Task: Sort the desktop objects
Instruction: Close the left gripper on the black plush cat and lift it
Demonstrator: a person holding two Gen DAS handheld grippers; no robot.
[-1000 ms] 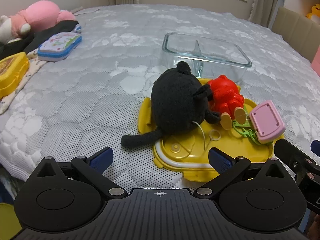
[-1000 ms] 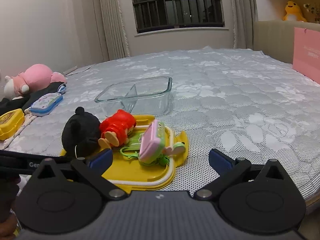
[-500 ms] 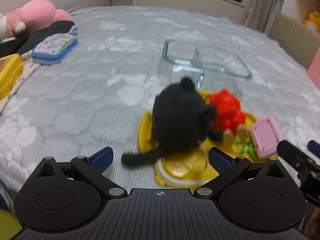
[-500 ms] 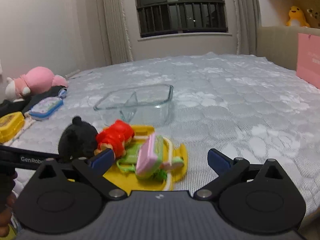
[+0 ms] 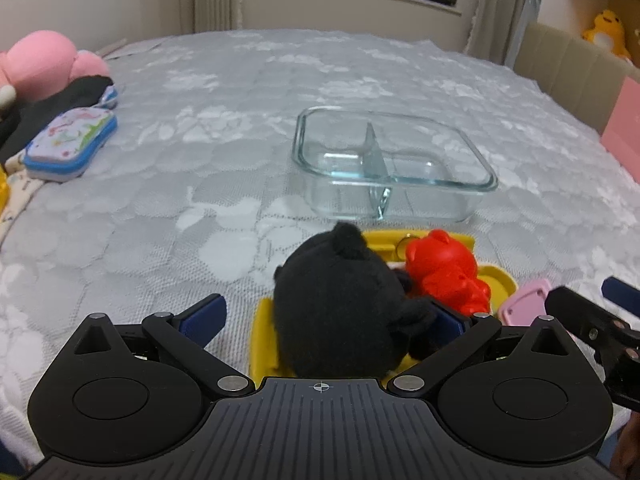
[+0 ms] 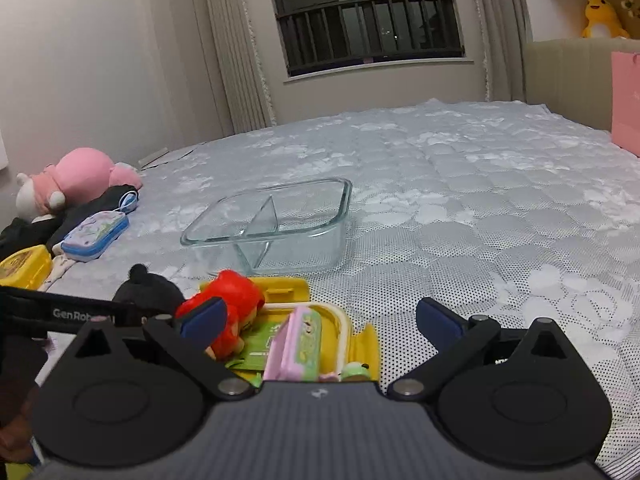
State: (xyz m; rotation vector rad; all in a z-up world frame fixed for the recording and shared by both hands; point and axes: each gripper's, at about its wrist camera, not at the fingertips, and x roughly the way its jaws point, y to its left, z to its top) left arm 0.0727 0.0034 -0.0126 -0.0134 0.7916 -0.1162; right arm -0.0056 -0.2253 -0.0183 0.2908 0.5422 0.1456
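Note:
A black plush toy (image 5: pixel 340 304) lies on a yellow lid (image 5: pixel 262 340) with a red bear figure (image 5: pixel 444 270) and a pink toy (image 5: pixel 522 304) beside it. My left gripper (image 5: pixel 326 318) is open, its fingers on either side of the plush. A clear glass two-compartment container (image 5: pixel 394 162) stands empty beyond. In the right wrist view my right gripper (image 6: pixel 320 318) is open above the pink toy (image 6: pixel 298 344), with the red bear (image 6: pixel 234 300), black plush (image 6: pixel 146 292), yellow lid (image 6: pixel 292 286) and glass container (image 6: pixel 272 220) ahead.
All rests on a grey quilted bed (image 5: pixel 224 128). A blue-edged case (image 5: pixel 70 144) and a pink plush (image 5: pixel 44 64) lie at the far left. A yellow box (image 6: pixel 24 266) sits left. A pink bag (image 6: pixel 626 100) stands at the right.
My left gripper has moved forward and down, so the black plush now sits between its fingers. My right gripper has moved closer over the pink toy.

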